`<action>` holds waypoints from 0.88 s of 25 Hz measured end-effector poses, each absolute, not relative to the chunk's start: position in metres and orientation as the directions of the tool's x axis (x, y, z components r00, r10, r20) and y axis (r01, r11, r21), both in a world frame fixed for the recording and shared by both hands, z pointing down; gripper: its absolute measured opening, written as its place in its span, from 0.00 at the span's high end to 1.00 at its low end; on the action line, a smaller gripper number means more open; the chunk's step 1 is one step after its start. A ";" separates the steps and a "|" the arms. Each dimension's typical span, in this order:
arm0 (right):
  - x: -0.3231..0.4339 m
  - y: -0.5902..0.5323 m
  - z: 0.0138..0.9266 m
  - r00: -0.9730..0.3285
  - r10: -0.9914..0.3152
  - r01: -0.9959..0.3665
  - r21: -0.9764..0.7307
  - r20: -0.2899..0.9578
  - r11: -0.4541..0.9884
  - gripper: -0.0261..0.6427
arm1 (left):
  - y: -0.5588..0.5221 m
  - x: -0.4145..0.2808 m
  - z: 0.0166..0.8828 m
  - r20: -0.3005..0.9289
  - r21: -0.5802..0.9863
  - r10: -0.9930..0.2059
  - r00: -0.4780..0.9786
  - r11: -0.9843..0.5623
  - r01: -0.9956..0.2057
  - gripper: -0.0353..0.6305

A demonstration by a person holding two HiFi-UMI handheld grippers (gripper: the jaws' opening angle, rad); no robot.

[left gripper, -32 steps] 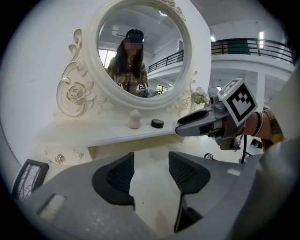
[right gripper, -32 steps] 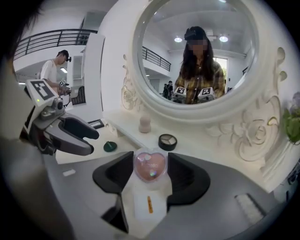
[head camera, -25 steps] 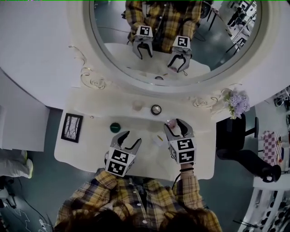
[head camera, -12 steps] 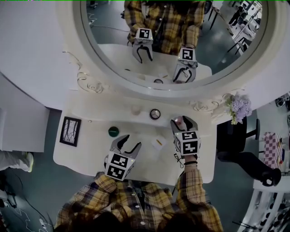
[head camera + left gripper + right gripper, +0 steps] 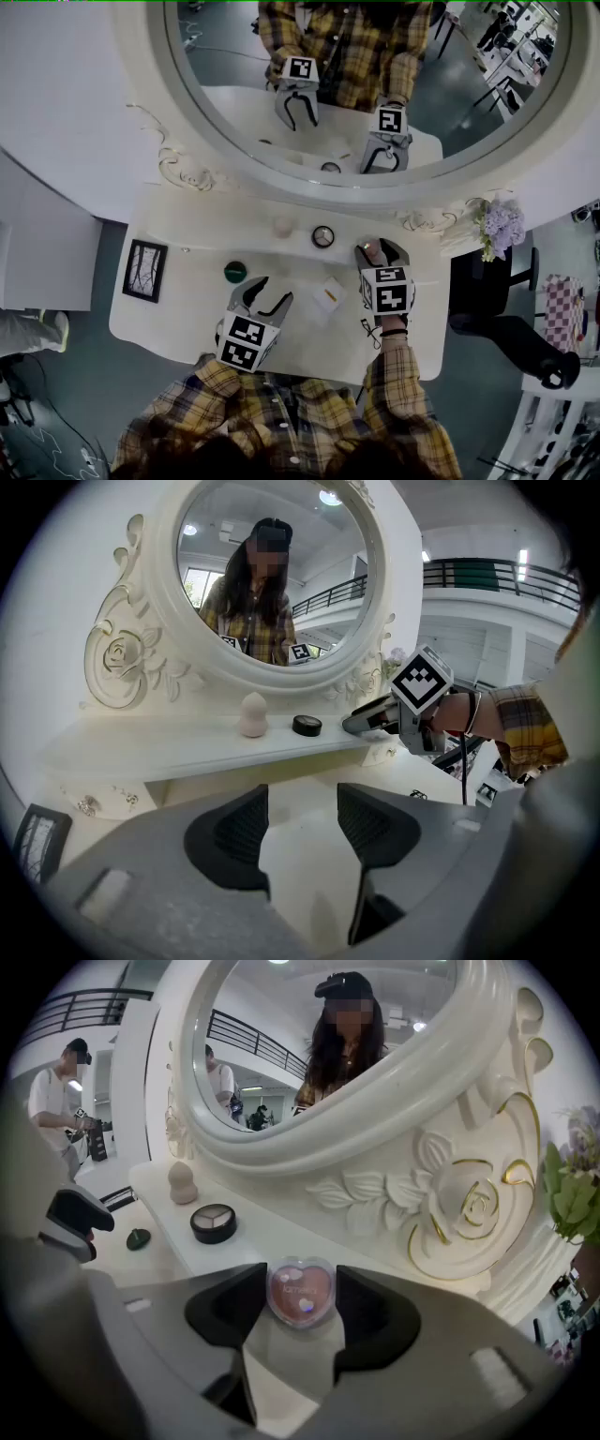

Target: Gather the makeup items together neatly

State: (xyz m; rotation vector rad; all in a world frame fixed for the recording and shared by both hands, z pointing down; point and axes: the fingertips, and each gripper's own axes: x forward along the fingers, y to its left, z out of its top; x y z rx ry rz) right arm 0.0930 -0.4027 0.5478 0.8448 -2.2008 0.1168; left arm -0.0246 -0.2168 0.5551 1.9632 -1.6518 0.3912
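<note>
In the head view, the right claw [image 5: 378, 251] is gripping the heart compact [image 5: 372, 249] at the shelf [image 5: 216, 220], near the round palette [image 5: 322, 236]. I'd be easing it down flat beside that palette before loosening.

In the left gripper view, the left claw [image 5: 302, 808] is gaping empty over the counter [image 5: 300, 874].

In the right gripper view, the heart is lying lid-up, lobes facing the mirror [image 5: 309, 1035], tip toward the claw, scarcely longer than wide.

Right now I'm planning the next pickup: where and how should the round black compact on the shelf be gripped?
I'd take the round black compact across its side wall, jaws on opposite edges, coming down from the front of the shelf. It lies flat and low, and the mirror frame stands close behind.
</note>
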 end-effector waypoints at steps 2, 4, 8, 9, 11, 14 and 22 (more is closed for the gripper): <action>0.093 -0.404 0.548 -0.491 -0.533 -0.607 0.169 0.689 0.777 0.61 | -0.217 -0.023 0.554 0.543 0.224 -0.812 0.214 -0.106 -0.969 0.61; 0.093 -0.404 0.548 -0.494 -0.527 -0.606 0.161 0.692 0.779 0.61 | -0.217 -0.023 0.554 0.541 0.228 -0.812 0.218 -0.107 -0.968 0.61; 0.092 -0.405 0.549 -0.502 -0.524 -0.606 0.153 0.688 0.781 0.61 | -0.216 -0.025 0.556 0.539 0.226 -0.814 0.216 -0.107 -0.968 0.61; 0.092 -0.405 0.548 -0.503 -0.524 -0.607 0.151 0.687 0.780 0.61 | -0.216 -0.026 0.555 0.539 0.227 -0.814 0.216 -0.107 -0.968 0.61; 0.093 -0.404 0.548 -0.504 -0.526 -0.612 0.147 0.685 0.777 0.61 | -0.215 -0.026 0.555 0.538 0.226 -0.816 0.214 -0.105 -0.968 0.61; 0.094 -0.404 0.549 -0.504 -0.537 -0.619 0.151 0.676 0.771 0.61 | -0.214 -0.026 0.555 0.535 0.226 -0.817 0.214 -0.105 -0.968 0.61; 0.096 -0.396 0.540 -0.521 -0.559 -0.624 0.159 0.645 0.765 0.60 | -0.212 -0.030 0.548 0.524 0.218 -0.827 0.205 -0.102 -0.970 0.61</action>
